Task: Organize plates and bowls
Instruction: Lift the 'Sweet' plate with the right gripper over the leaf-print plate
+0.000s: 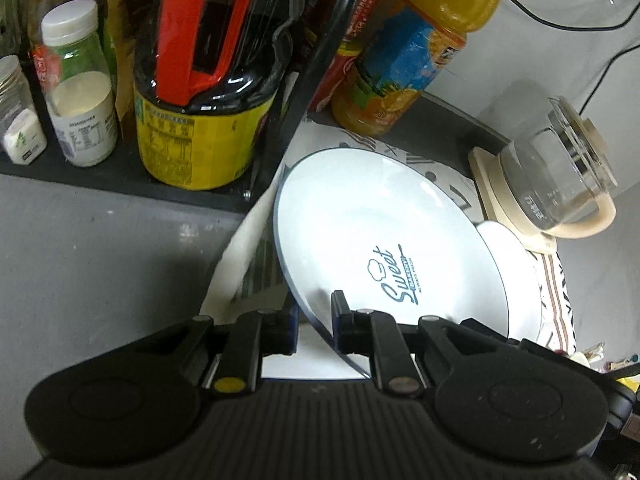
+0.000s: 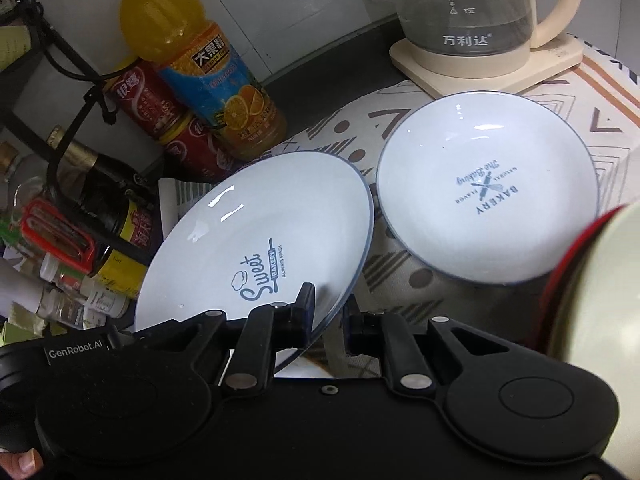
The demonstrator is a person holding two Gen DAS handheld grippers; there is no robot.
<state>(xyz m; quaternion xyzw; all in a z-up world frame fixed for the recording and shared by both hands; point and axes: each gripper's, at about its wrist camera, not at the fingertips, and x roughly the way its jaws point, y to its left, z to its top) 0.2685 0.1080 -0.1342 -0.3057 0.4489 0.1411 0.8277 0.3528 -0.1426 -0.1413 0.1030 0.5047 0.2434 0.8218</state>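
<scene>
Worktop (image 1: 80, 240) is grey, with a patterned cloth (image 2: 420, 288) spread over its right part. Glass kettle (image 2: 472, 12) sits on a cream base at the back corner of the cloth. A dark wire rack (image 1: 120, 176) on the left holds a yellow-labelled sauce jug (image 1: 200, 128) and a white-capped jar (image 1: 80, 92); an orange juice bottle (image 2: 200, 60) and red cans (image 2: 148, 100) stand just beside it.

"Sweet" plate (image 2: 260, 248) is tilted, far edge raised, near edge low, held from two sides. Left gripper (image 1: 314, 320): jaws pinching the near rim of that plate, one finger on each face. Right gripper (image 2: 328, 316): left finger lies on the plate's upper face at the rim, right finger sits apart on the cloth side; can't tell whether the jaws actually clamp the rim.

"Bakery" plate (image 2: 488, 192) lies flat on the cloth, just right of the tilted one, rims nearly touching. In the left wrist view it shows only as a sliver behind the "Sweet" plate. A red-rimmed cream object (image 2: 600, 300) fills the right edge, blurred.
</scene>
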